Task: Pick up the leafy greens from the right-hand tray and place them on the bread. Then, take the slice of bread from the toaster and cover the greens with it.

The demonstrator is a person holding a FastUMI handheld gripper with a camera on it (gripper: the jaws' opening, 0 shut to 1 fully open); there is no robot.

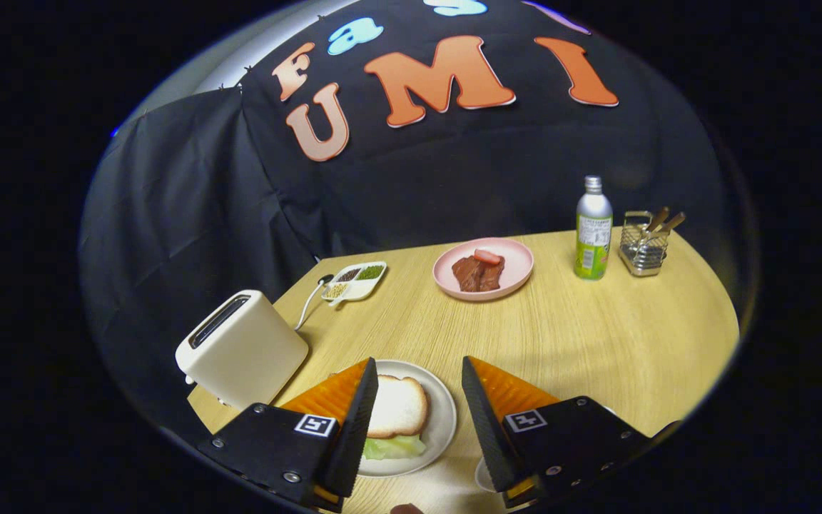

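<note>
The hand-held gripper (418, 371) sat at the bottom centre of the frame with its two fingers spread wide apart and nothing held between them. In the gap between the fingers, at lower centre, a round white plate (442, 421) rested on the light wooden bench (596, 335). On that plate lay a slice of white bread with a tan crust (397, 407), partly hidden by the left finger, and pale green leafy greens (393, 447) stuck out from beneath its near edge, so the bread covered the greens.

Left of the plate, at lower left, stood a cream-white two-slot toaster (240, 350) close to the bench's edge, its slot dark; a white cable (307, 303) ran from behind it. Beyond the toaster, left of centre, lay a small white divided tray of dark, green and yellow grains (354, 281). At centre, well beyond the fingers, a pink round plate (518, 268) carried brown pieces of meat (479, 273) with a red piece on top. To the upper right stood a green-and-white bottle with a silver cap (593, 228), and just right of it a metal wire caddy holding wooden-handled utensils (645, 246).
</note>
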